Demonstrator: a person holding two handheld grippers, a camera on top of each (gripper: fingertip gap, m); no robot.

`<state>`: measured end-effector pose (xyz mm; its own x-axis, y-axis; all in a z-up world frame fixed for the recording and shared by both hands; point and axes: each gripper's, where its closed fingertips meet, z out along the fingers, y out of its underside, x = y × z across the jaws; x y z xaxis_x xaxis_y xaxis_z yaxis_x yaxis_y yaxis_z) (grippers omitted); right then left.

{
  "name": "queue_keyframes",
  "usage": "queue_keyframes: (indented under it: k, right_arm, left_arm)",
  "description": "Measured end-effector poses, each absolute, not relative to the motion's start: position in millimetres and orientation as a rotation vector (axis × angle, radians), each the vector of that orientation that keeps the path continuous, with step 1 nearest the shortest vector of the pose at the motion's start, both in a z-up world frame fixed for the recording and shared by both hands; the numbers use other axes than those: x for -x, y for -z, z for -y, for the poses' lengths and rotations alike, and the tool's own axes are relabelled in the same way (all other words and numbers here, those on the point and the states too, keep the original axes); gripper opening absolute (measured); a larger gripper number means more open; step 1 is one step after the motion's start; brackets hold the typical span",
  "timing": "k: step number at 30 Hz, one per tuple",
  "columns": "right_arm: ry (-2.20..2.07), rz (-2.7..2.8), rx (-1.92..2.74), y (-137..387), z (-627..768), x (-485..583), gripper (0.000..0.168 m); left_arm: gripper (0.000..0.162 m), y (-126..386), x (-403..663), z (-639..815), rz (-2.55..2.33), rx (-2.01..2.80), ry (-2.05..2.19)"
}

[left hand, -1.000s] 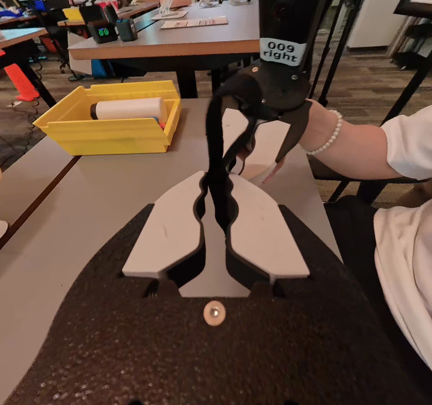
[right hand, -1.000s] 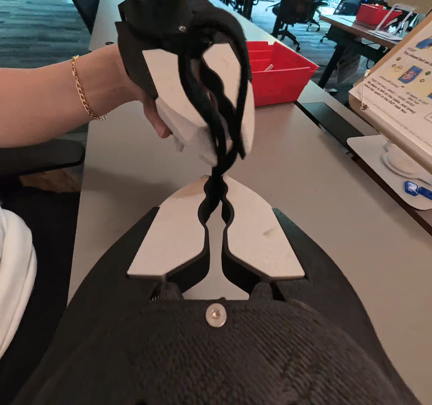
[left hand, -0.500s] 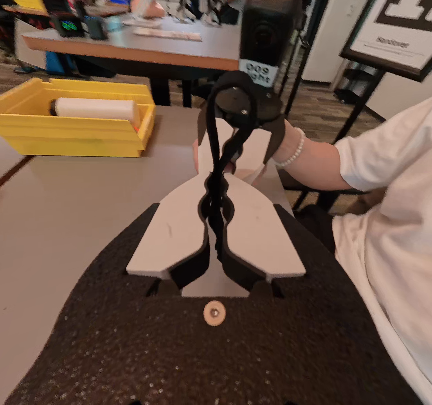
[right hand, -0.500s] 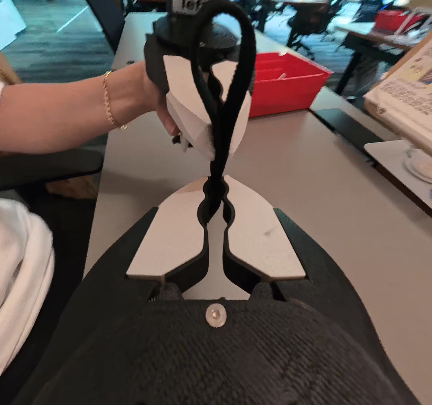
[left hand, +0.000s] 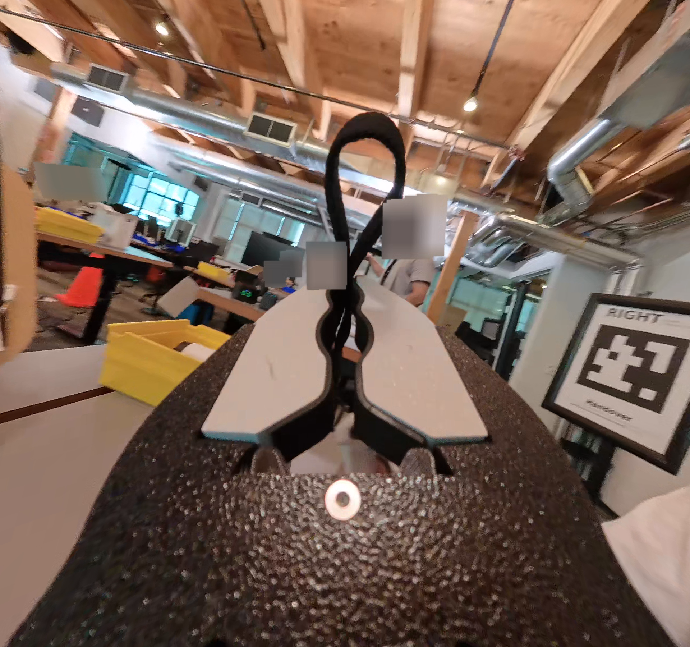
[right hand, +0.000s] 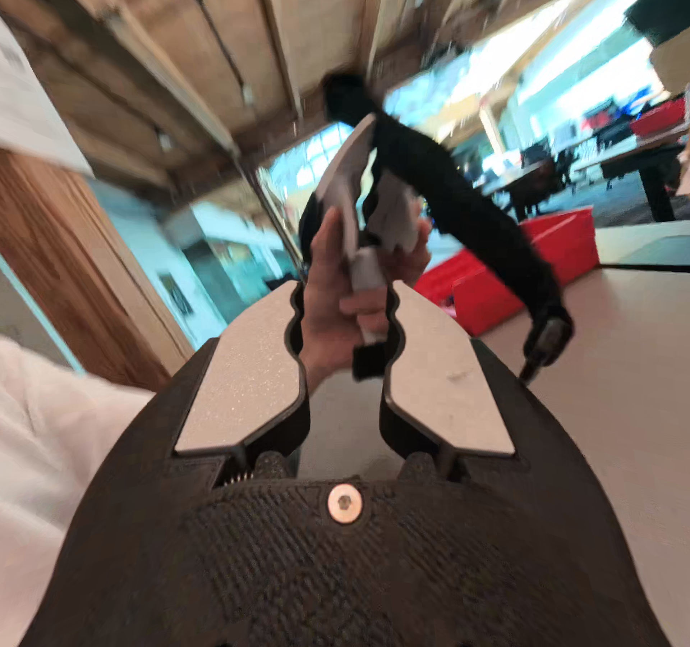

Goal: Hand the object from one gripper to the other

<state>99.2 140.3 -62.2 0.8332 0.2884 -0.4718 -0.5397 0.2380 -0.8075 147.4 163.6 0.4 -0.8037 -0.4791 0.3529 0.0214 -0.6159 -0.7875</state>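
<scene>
A black strap (left hand: 367, 121) stands up in a loop from my left gripper (left hand: 345, 289), which is shut on it and points up toward the ceiling. In the right wrist view my right gripper (right hand: 345, 285) is open and empty. Ahead of it a hand (right hand: 328, 311) holds the left gripper (right hand: 373, 151), blurred by motion. The strap (right hand: 466, 210) hangs from that gripper down to the right, with a buckle-like end (right hand: 549, 337) just above the table. My right gripper is not touching the strap.
A yellow bin (left hand: 149, 360) sits on the grey table (left hand: 56, 461) to the left. A red bin (right hand: 560, 240) sits on the table (right hand: 616, 367) at the right. A framed black-and-white marker sign (left hand: 627, 371) stands at the right. A white sleeve (right hand: 56, 423) is at the lower left. My right fingertips sit around 9 cm from my left ones.
My right gripper has opened and let go of the strap. Both grippers have tilted upward. The strap now hangs from the left gripper alone.
</scene>
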Motion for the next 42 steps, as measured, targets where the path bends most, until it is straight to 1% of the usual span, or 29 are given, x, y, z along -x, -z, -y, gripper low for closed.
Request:
queue_keyframes:
  k: [2,5,7,9,11,13,17,21,24,26,27,29,32,33,34,36,37,40,42]
  right_arm:
    - [-0.594,-0.354,1.027,56,-134,-119,0.042]
    - [-0.530,-0.400,0.880,49,-118,-138,0.038]
    - [-0.502,-0.381,0.883,48,-117,-137,0.040]
    - [-0.538,-0.355,0.885,48,-121,-129,0.048]
    - [-0.560,-0.377,0.852,49,-123,-128,0.045]
    - [-0.576,-0.370,0.839,51,-124,-125,0.045]
    - [-0.493,-0.382,0.677,38,-99,-138,0.025]
    - [-0.420,-0.360,0.727,40,-99,-139,0.011]
    - [-0.406,-0.361,0.744,43,-99,-141,0.005]
    - [-0.367,-0.336,0.815,45,-100,-141,0.005]
    - [-0.350,-0.320,0.847,43,-99,-142,0.005]
    - [-0.294,-0.296,0.931,38,-94,-146,0.004]
    - [-0.197,-0.244,1.139,42,-91,-152,0.003]
    - [-0.183,-0.219,1.225,47,-91,-151,0.003]
    - [-0.146,-0.197,1.304,52,-91,-151,0.004]
    - [-0.065,-0.153,1.447,65,-92,-150,0.003]
    - [-0.049,-0.127,1.525,73,-94,-148,0.004]
    - [0.027,-0.073,1.713,97,-102,-141,0.004]
    - [0.048,-0.017,1.759,103,-109,-133,0.004]
  left_arm:
    - [0.005,-1,-143,-157,-1.166,0.780,2.508]
    - [0.005,2,-138,-150,-1.148,0.764,2.532]
    - [0.004,0,-135,-147,-1.092,0.766,2.598]
    - [0.004,-1,-134,-141,-1.068,0.760,2.633]
    - [0.004,-2,-134,-134,-1.065,0.746,2.636]
    - [0.005,-2,-133,-128,-1.087,0.733,2.658]
    - [0.005,6,-135,-123,-1.097,0.772,2.646]
    - [0.005,13,-133,-123,-1.068,0.801,2.680]
    - [0.005,16,-130,-120,-1.083,0.792,2.691]
    - [0.005,18,-128,-121,-1.119,0.798,2.682]
    - [0.008,22,-128,-123,-1.156,0.810,2.647]
    - [0.028,29,-130,-129,-1.243,0.816,2.501]
    - [0.059,43,-136,-150,-1.422,0.798,2.088]
    - [0.064,46,-138,-158,-1.488,0.781,1.932]
    - [0.063,48,-138,-161,-1.565,0.752,1.811]
    - [0.066,51,-134,-159,-1.740,0.713,1.637]
    - [0.060,53,-130,-152,-1.843,0.677,1.573]
    - [0.032,61,-116,-120,-2.113,0.494,1.400]
    - [0.032,75,-113,-104,-2.255,0.404,1.258]
